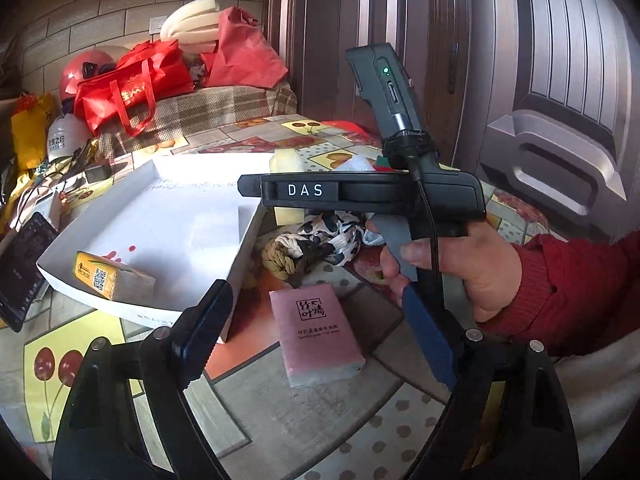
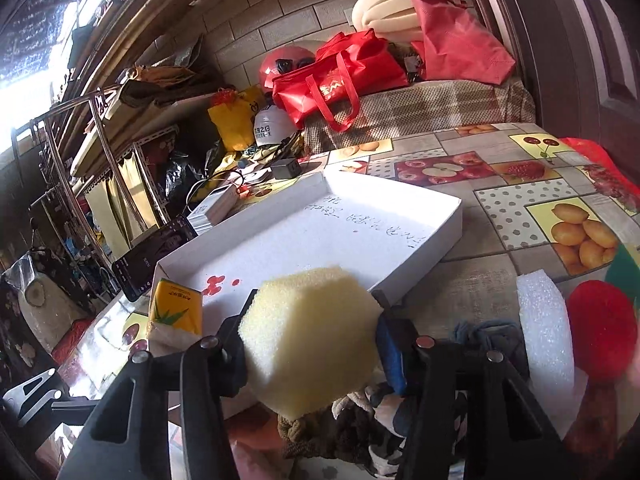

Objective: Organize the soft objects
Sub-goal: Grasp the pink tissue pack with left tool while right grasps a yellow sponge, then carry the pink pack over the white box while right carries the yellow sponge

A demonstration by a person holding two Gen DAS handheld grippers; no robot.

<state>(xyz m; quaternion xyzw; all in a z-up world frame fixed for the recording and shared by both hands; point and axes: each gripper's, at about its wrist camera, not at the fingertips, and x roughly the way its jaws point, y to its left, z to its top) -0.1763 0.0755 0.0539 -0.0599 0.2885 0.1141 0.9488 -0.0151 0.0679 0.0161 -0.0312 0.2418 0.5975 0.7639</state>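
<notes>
My right gripper (image 2: pixel 312 340) is shut on a yellow sponge (image 2: pixel 310 340), held just before the near edge of the white box lid (image 2: pixel 360 236). The sponge also shows in the left wrist view (image 1: pixel 286 184), mostly behind the right gripper's body (image 1: pixel 360 194). A yellow tissue pack (image 2: pixel 174 312) lies in the lid's near corner, also seen in the left wrist view (image 1: pixel 110 278). My left gripper (image 1: pixel 320 332) is open and empty above a pink tissue pack (image 1: pixel 320 338). A knotted rope and patterned cloth (image 1: pixel 316 246) lie between pack and lid.
White foam (image 2: pixel 544 332) and a red pompom (image 2: pixel 602 328) lie at the right on the fruit-print tablecloth (image 2: pixel 520 184). A phone (image 1: pixel 22 268) rests left of the lid. Red bags (image 2: pixel 340 76), a helmet and foam sheets pile up at the back by the wall.
</notes>
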